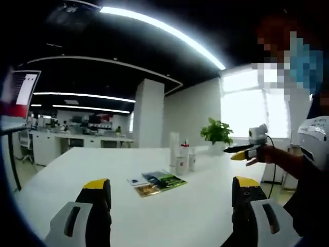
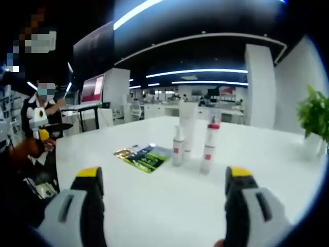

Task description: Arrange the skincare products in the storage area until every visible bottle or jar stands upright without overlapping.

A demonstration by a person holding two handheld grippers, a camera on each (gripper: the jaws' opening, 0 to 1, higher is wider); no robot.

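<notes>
Three skincare containers stand upright close together on the white table (image 1: 77, 175): a tall white tube (image 2: 187, 126), a small white pump bottle (image 2: 178, 148) with a red band, and a slim bottle with a red cap (image 2: 208, 146). In the left gripper view the same cluster (image 1: 181, 157) stands at mid-table. Several flat sachets (image 2: 144, 156) lie beside them, also seen as sachets (image 1: 157, 182) ahead of my left gripper (image 1: 172, 193), which is open and holds nothing. My right gripper (image 2: 164, 180) is open and short of the bottles. It shows as the right gripper (image 1: 249, 149), held in a hand.
A potted green plant (image 1: 217, 135) stands at the table's far edge behind the bottles; the same plant (image 2: 314, 116) is on the right. Office desks, a white pillar (image 1: 149, 113) and a red-and-white screen (image 2: 93, 88) are in the background. A person stands at the table's side.
</notes>
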